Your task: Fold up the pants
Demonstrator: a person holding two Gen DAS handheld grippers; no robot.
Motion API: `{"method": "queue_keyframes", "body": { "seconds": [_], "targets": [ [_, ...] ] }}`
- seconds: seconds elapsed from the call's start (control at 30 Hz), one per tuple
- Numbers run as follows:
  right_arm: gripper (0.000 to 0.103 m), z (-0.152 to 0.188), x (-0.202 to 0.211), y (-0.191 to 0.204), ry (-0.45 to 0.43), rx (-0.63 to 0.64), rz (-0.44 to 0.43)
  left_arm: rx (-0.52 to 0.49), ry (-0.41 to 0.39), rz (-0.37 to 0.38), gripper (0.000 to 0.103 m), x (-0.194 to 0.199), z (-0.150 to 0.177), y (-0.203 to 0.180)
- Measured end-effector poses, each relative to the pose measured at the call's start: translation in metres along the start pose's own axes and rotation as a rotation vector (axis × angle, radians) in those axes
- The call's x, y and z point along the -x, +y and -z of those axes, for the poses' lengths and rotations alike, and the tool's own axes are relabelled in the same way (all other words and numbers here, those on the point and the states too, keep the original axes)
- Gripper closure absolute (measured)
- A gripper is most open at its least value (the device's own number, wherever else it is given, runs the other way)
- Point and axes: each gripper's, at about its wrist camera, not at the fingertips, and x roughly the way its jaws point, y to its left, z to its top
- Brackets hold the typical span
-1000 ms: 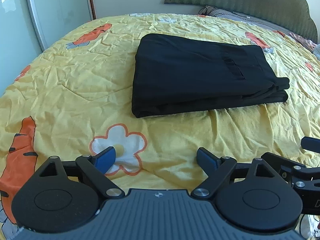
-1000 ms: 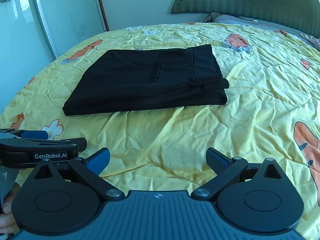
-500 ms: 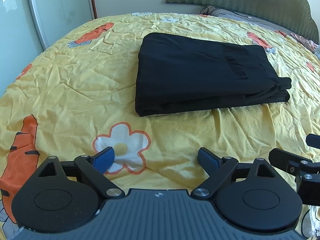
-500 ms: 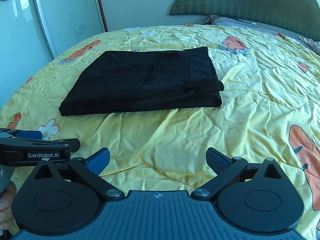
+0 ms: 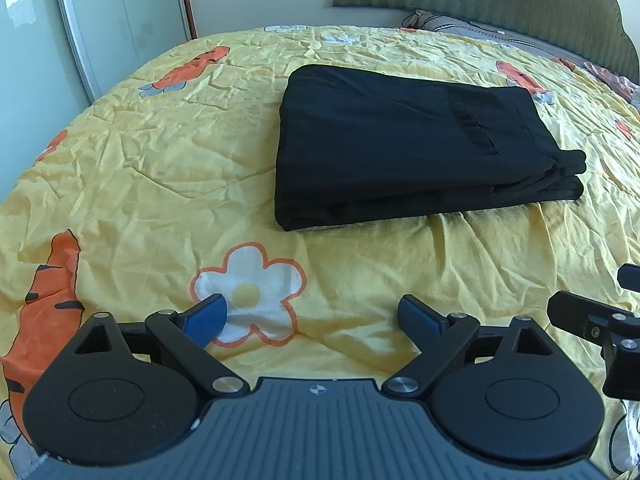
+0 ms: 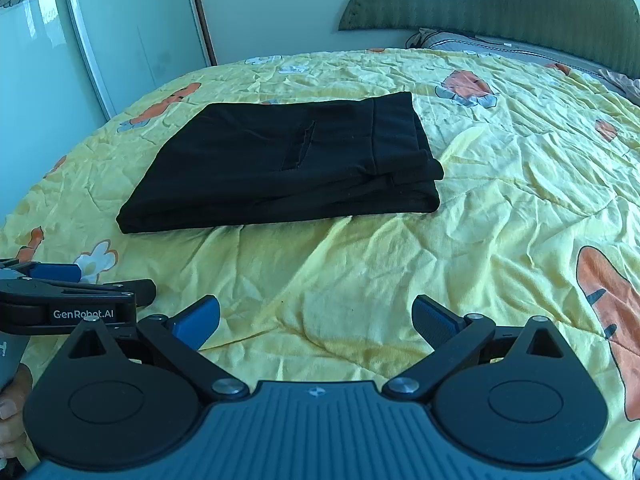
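Note:
The black pants lie folded in a flat rectangular stack on the yellow bedspread; they also show in the right wrist view. My left gripper is open and empty, held over the bedspread well short of the pants. My right gripper is open and empty, also short of the pants. The right gripper's body shows at the right edge of the left wrist view, and the left gripper's body at the left edge of the right wrist view.
The bedspread has carrot and flower prints, with a white flower right under the left gripper. A green headboard and a pillow are at the far end. Sliding wardrobe doors stand to the left.
Both grippers have drifted slightly back and apart from each other; the pants have not moved, and both jaws stay open.

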Motion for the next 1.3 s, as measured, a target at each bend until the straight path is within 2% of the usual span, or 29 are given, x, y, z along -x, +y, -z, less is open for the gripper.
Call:
{"method": "queue_keyframes", "body": {
  "seconds": [1.3],
  "targets": [
    [0.0,0.0026,-0.001,0.0013,0.009,0.002,-0.007,0.0,0.002,-0.002,0.006,0.0003,-0.0004,0.0003]
  ]
}}
